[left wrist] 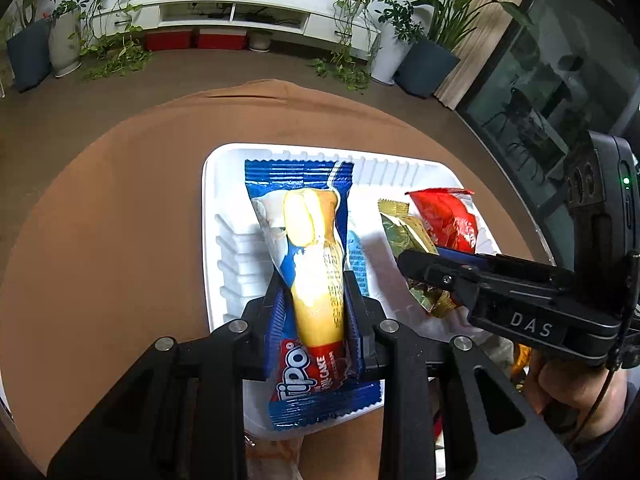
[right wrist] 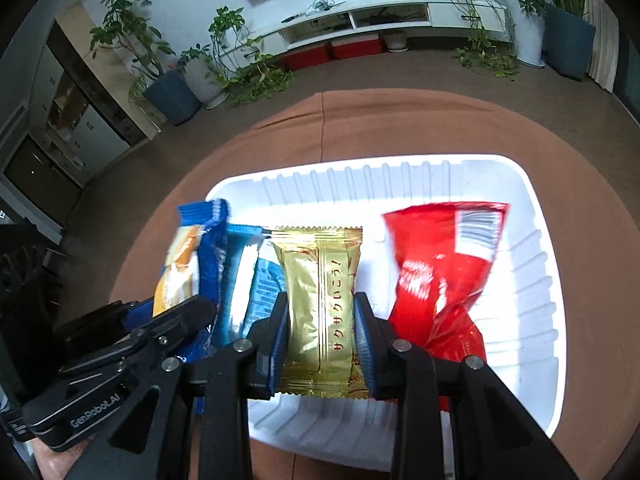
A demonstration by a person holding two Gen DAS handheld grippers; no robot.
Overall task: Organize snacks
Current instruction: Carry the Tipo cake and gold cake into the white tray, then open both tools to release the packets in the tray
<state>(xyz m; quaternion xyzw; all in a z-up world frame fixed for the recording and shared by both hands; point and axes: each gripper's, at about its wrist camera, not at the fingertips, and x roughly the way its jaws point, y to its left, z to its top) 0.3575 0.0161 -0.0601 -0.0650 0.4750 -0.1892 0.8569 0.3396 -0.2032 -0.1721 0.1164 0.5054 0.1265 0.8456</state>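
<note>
A white ribbed tray [left wrist: 216,184] [right wrist: 536,264] sits on a brown cloth. My left gripper [left wrist: 310,280] is shut on a blue Tipo roll-cake packet [left wrist: 308,248], held lengthwise over the tray's left part. My right gripper [right wrist: 320,304] is shut on a gold snack packet [right wrist: 320,300] above the tray's middle; that gold packet [left wrist: 404,236] also shows in the left wrist view, with the right gripper [left wrist: 416,264] reaching in from the right. A red packet [right wrist: 436,280] [left wrist: 452,216] lies in the tray's right side. A light-blue packet [right wrist: 256,280] lies between the Tipo packet [right wrist: 192,264] and the gold one.
The brown cloth [left wrist: 100,220] covers a round table over a brown floor. A white media shelf [left wrist: 240,12] and potted plants [left wrist: 348,20] stand along the far wall. A person's hand [left wrist: 576,384] holds the right gripper's handle. The left gripper's body [right wrist: 120,344] is at lower left in the right wrist view.
</note>
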